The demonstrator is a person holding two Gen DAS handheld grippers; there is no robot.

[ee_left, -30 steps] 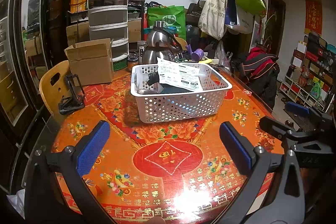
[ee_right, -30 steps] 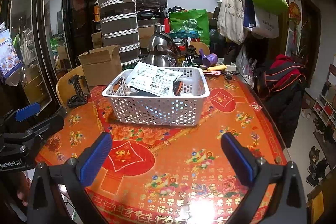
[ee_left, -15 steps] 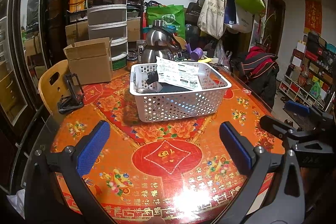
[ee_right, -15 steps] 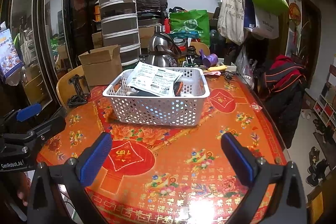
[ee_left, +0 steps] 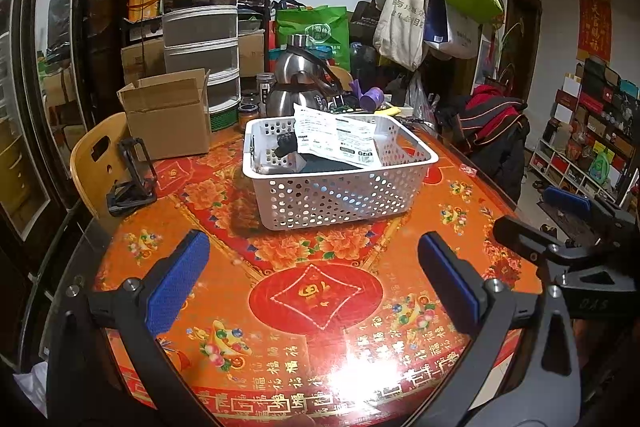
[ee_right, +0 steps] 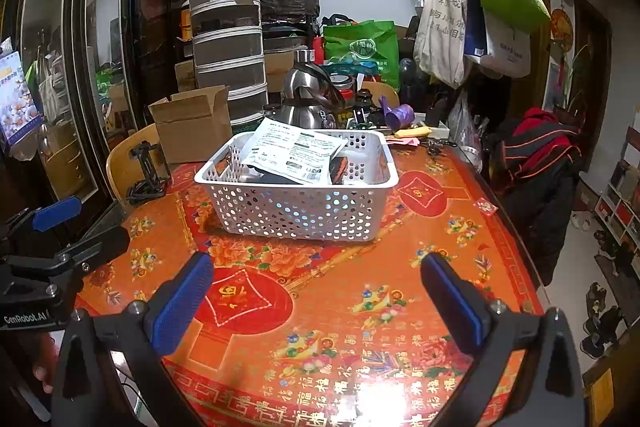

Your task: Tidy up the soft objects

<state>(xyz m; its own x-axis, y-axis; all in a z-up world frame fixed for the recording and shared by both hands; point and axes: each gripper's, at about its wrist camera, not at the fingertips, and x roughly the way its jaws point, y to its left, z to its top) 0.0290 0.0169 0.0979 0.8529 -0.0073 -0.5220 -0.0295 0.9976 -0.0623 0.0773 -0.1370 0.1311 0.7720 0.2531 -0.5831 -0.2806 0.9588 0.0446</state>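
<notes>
Fingers (ee_left: 176,283) wide apart, both grippers empty above the table (ee_left: 320,307); judging it's pre-reach — next, into the basket (ee_left: 340,195) for that packet (ee_left: 336,141)

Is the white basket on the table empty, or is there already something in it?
Not empty. The white basket holds a white printed packet lying across dark items; what those are, cannot tell.

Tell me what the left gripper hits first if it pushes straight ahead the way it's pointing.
Probably the white perforated basket. The left gripper is open and empty, aimed across bare tablecloth at the basket's near wall, with nothing between them. Its height above the table is unclear, so it might meet the white packet on top instead.
</notes>
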